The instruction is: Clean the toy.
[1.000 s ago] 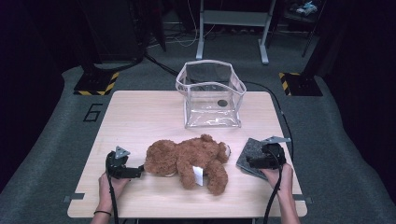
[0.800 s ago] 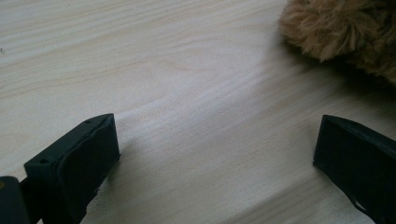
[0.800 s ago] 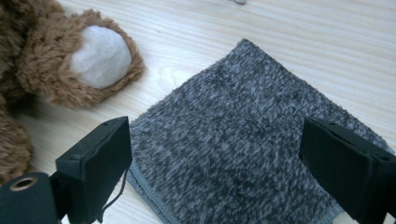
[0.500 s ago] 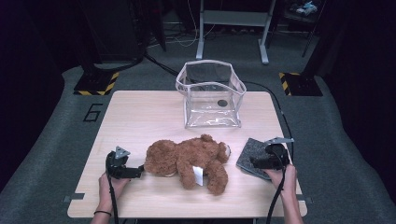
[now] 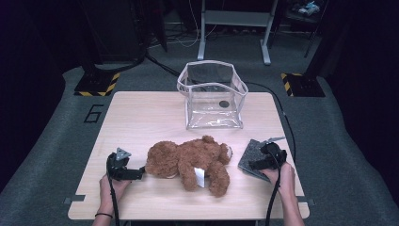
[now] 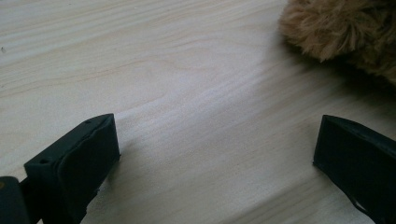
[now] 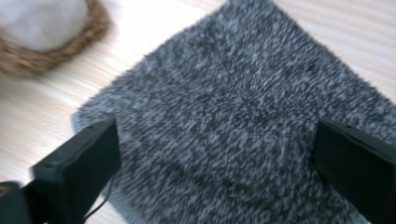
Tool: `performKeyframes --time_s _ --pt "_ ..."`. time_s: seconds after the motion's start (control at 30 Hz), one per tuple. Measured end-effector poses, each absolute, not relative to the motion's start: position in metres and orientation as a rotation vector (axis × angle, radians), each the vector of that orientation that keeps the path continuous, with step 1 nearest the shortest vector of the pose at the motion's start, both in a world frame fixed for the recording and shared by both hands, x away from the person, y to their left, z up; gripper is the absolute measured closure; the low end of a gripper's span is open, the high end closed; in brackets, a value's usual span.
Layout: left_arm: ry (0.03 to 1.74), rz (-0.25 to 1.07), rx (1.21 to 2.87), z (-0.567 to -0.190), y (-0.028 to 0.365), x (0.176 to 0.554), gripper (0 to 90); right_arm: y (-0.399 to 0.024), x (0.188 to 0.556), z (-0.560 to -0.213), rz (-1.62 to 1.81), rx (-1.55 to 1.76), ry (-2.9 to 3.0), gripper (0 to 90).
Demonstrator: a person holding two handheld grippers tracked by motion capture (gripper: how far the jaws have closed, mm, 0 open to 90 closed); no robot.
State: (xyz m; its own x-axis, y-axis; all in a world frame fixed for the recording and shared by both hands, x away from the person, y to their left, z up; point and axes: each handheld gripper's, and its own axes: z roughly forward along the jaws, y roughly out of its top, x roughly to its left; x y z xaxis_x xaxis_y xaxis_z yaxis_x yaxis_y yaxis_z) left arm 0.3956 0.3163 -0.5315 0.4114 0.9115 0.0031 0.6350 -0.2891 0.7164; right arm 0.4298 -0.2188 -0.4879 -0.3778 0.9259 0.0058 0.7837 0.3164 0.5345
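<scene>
Right gripper (image 7: 212,163) (jaws just widening) over grey cloth (image 7: 243,116)

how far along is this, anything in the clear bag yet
Nothing is packed: the clear bag holds only a small dark spot. In hand: the right gripper, open, sits over the grey cloth, its jaws having just opened wider. Left: the teddy bear lies untouched beside the open left gripper.

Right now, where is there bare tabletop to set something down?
Free: the light wooden table's left half, between the clear plastic bag and the left claw. Crowded: the front, where the brown plush teddy bear and grey fuzzy cloth lie.
</scene>
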Motion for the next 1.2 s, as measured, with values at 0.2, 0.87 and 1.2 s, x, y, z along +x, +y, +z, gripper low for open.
performKeyframes --time_s 0.2,0.87,1.2 --pt "1.303 0.556 2.043 -0.531 0.317 0.395 0.0 -0.215 0.436 -0.504 0.605 1.562 2.312 7.3" --pt "1.269 0.544 2.053 -0.531 0.316 0.390 0.7 -0.222 0.434 -0.498 0.663 1.579 2.240 69.9" --pt "1.190 0.461 2.059 -0.522 0.309 0.368 2.1 -0.221 0.429 -0.496 0.691 1.591 2.198 79.7"
